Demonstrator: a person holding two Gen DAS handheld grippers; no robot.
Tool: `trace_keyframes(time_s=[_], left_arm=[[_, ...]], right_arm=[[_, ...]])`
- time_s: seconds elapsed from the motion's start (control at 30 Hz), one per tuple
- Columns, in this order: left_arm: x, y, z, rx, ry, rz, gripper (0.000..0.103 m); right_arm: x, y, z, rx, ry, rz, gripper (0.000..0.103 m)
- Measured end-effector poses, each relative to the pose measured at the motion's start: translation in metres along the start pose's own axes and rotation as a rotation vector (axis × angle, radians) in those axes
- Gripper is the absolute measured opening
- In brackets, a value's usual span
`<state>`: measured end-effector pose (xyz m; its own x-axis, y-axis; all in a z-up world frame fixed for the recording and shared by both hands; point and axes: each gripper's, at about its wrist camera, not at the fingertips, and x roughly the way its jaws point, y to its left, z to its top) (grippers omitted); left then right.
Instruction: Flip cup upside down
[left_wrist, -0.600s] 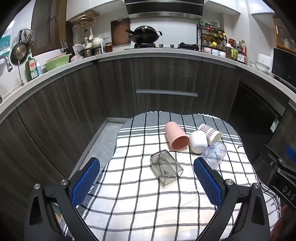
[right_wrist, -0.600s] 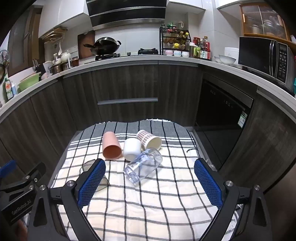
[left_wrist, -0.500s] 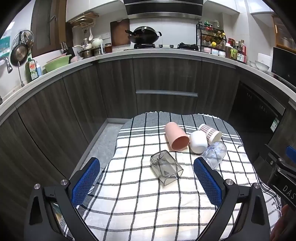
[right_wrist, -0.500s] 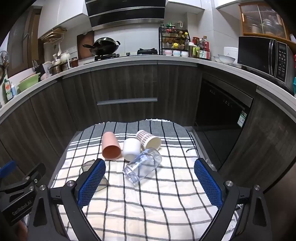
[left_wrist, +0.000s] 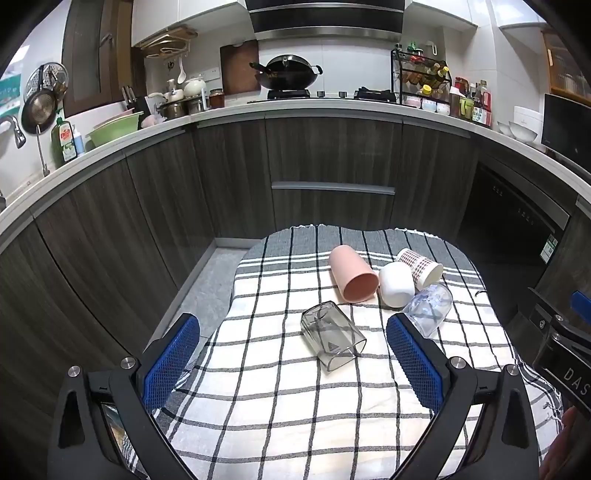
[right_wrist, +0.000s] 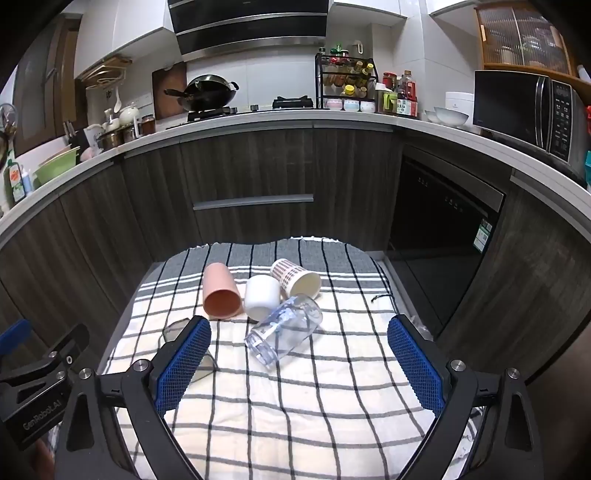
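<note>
Left wrist view shows the left gripper (left_wrist: 293, 349) spread wide above the checked cloth (left_wrist: 280, 406), framing a smoky grey square cup (left_wrist: 332, 339) lying on its side. Beyond it lie a pink cup (left_wrist: 352, 273), white cup (left_wrist: 396, 284), patterned paper cup (left_wrist: 421, 263) and clear glass (left_wrist: 428, 309), clustered. The right gripper (right_wrist: 297, 358) is also spread, empty. Any nudge could likely roll the cups, and the cloth may bunch.

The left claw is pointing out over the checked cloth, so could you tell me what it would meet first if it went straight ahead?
Most likely the smoky grey cup, which lies on its side on the checked cloth between the open left claw fingers. Depth is unclear, so it might pass just over it.
</note>
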<state>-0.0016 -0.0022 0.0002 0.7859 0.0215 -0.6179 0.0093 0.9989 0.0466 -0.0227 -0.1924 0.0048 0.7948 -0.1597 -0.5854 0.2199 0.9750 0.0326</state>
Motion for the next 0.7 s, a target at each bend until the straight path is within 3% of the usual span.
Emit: trace_keyframes(time_s=[0.7], left_arm=[[-0.0033,0.0016,0.0016,-0.004,-0.001,-0.003,0.103]], right_arm=[[-0.0010,0.0016,-0.0011,-0.002,0.002,-0.001,0.097]])
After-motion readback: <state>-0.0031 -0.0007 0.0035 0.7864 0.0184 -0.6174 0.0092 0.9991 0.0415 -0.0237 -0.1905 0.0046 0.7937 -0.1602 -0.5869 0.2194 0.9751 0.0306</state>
